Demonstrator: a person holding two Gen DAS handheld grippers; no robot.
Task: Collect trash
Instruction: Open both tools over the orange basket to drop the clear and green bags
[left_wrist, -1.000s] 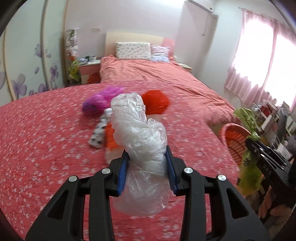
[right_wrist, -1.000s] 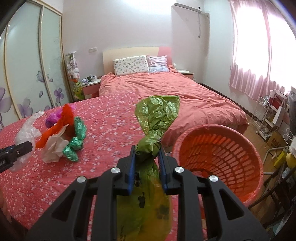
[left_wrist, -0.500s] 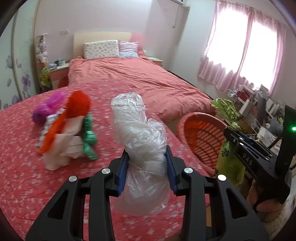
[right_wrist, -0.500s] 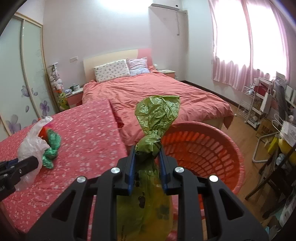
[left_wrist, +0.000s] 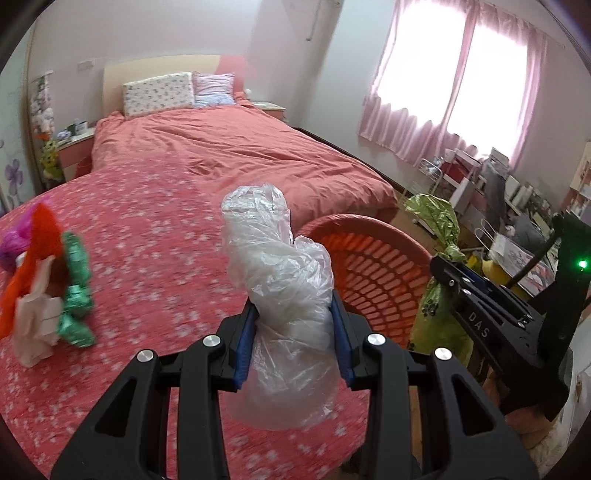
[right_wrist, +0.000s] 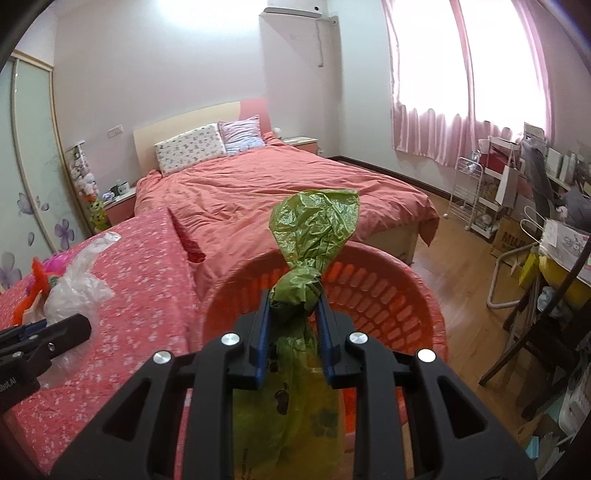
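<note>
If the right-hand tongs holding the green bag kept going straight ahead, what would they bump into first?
Most likely the orange basket: the right tongs, shut on the green bag, point down at its inside. Depth is hard to judge.

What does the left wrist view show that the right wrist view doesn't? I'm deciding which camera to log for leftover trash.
Only the left wrist view shows the green crumpled bag and beige bag clearly on the floral cover.

Only the right wrist view shows the air conditioner and wardrobe doors.

Both show the orange basket, the clear bag clamped in the left hand-held gripper, and the green bag clamped in the right hand-held gripper.
</note>
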